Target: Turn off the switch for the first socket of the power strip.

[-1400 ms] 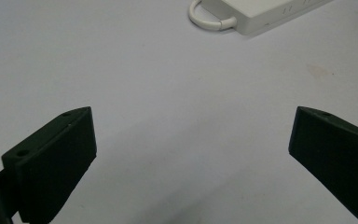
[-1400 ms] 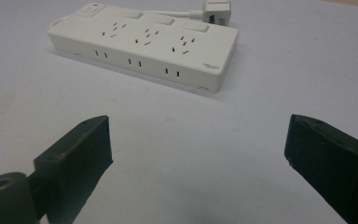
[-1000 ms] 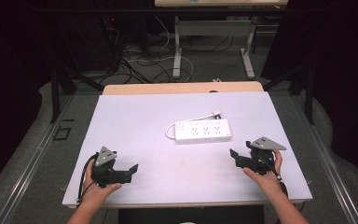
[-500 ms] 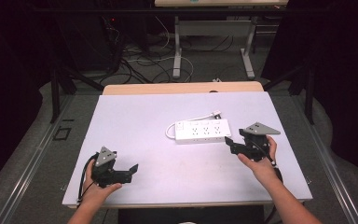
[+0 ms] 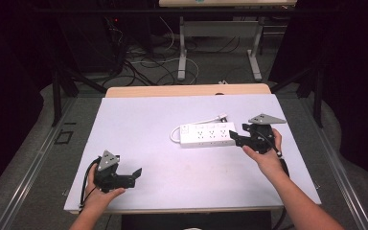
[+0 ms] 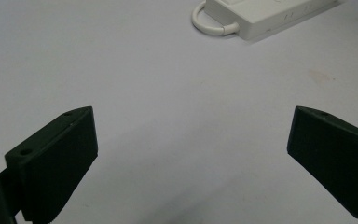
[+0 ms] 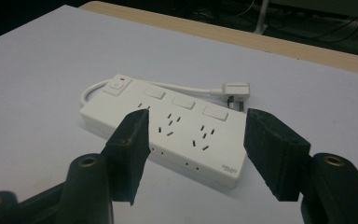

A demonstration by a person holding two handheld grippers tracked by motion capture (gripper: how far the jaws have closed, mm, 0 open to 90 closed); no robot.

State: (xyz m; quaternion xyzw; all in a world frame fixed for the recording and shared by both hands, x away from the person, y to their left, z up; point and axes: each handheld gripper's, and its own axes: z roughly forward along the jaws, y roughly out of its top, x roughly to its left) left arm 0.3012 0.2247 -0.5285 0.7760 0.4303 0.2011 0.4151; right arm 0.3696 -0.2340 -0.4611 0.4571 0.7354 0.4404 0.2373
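power strip | white, 3 outlets + switches, lies flat mid-table, right of ctr | cord looped behind, plug loose

In the left gripper view the power strip is cut off by the top edge. In the right gripper view its cord passes behind its body.
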